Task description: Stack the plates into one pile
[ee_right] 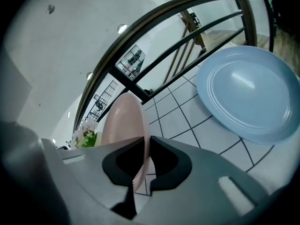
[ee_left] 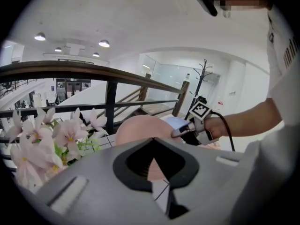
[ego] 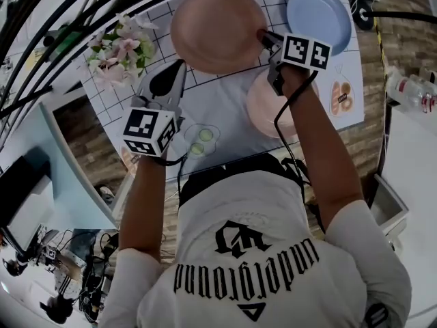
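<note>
Left of the left gripper (ego: 181, 65) stand flowers (ego: 119, 46). That gripper's jaws are pressed together with nothing between them. Its tips point toward the pink plate (ego: 215, 29), which is near them, ahead and to their right. The plate reaches leftward from the right gripper (ego: 262, 37). Its face is turned up toward the head view, and it runs edge-on along that gripper's jaws. The right gripper's jaws stand narrow, clamped on the plate's right rim. Nearer the person than this gripper, a second pink plate (ego: 263, 108) lies flat on the gridded table (ego: 218, 101). Right of the right gripper, and apart from it, a blue plate (ego: 319, 16) lies flat.
</note>
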